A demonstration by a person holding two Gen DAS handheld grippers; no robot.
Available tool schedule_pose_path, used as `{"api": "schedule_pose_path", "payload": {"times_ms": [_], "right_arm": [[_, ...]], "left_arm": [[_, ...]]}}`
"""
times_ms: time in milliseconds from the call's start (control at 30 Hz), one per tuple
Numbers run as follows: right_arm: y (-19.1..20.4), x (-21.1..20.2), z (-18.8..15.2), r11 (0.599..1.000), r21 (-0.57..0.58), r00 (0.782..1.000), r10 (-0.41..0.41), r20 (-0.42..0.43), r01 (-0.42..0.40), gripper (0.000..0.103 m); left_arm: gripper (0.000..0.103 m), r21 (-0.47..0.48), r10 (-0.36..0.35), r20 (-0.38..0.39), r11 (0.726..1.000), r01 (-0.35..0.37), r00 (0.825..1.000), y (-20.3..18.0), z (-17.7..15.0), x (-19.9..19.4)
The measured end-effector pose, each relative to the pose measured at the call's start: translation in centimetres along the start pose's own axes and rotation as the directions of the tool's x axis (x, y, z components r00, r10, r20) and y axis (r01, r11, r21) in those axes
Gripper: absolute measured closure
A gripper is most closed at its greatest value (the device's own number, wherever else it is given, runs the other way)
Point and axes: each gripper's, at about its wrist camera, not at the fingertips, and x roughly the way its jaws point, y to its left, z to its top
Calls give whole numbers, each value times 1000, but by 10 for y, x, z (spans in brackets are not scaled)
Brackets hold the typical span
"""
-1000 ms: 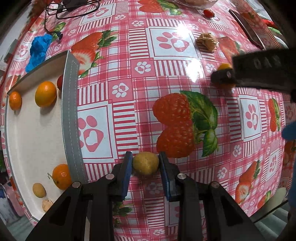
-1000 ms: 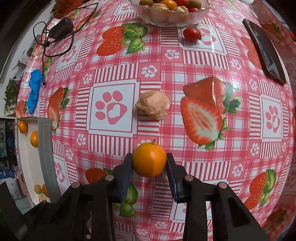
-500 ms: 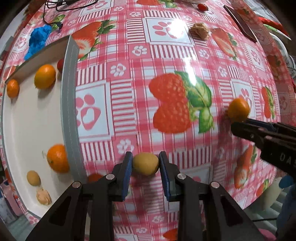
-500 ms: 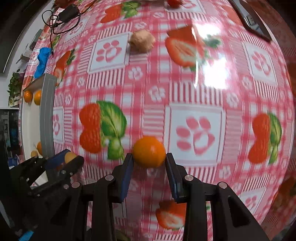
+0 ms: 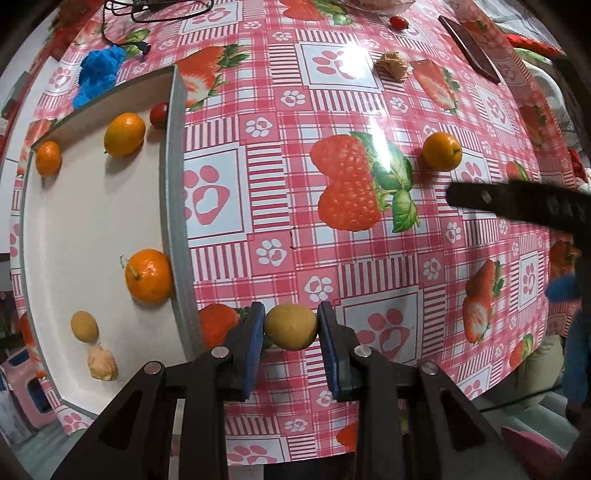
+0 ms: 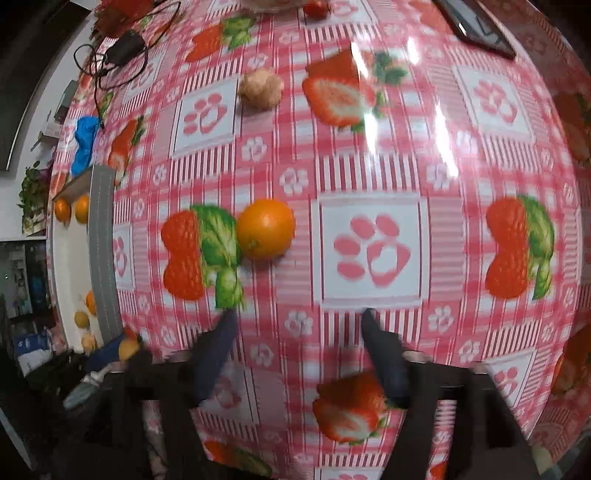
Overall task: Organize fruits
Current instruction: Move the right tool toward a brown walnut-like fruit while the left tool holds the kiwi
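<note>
My left gripper (image 5: 290, 328) is shut on a small yellow-brown fruit (image 5: 290, 326), held above the tablecloth just right of the white tray's grey rim (image 5: 173, 221). The tray holds three oranges (image 5: 149, 276), a cherry tomato (image 5: 159, 115), a small yellow fruit (image 5: 84, 326) and a husked fruit (image 5: 102, 363). My right gripper (image 6: 299, 314) is opening, with nothing between its jaws. An orange (image 6: 266, 229) lies loose on the cloth ahead of it, also visible in the left wrist view (image 5: 442, 151). One right finger (image 5: 480, 201) crosses that view as a dark bar.
A beige husked fruit (image 6: 260, 88), a cherry tomato (image 5: 399, 23) and a dark phone (image 5: 469, 48) lie at the far side of the table. A blue cloth (image 5: 98, 72) and a charger with its cable (image 6: 122, 48) sit beyond the tray. The table's near edge runs just below both grippers.
The right gripper has let go of the orange, which now rests on the cloth, and its jaws have spread. The left gripper carried the yellow fruit toward the near edge, beside the tray.
</note>
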Motion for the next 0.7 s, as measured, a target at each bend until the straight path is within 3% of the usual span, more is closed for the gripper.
{"api": "schedule_pose_path", "payload": {"times_ms": [333,500,700], "right_arm": [[24,25,49,998,-48,998,-32,57,35,30],[24,29,64,997,-57,997,-42,62,45,54],[41,34,87,994,-100,996,-26,83,35,53]], "left_arm": [[71,-31,-5,-2,1000,5,1000,13,7,-15],[71,-37,-7,-9,999,7,1000,21,6,-17],[71,-26,-6,-2,1000,6,1000,13,8,-14]]}}
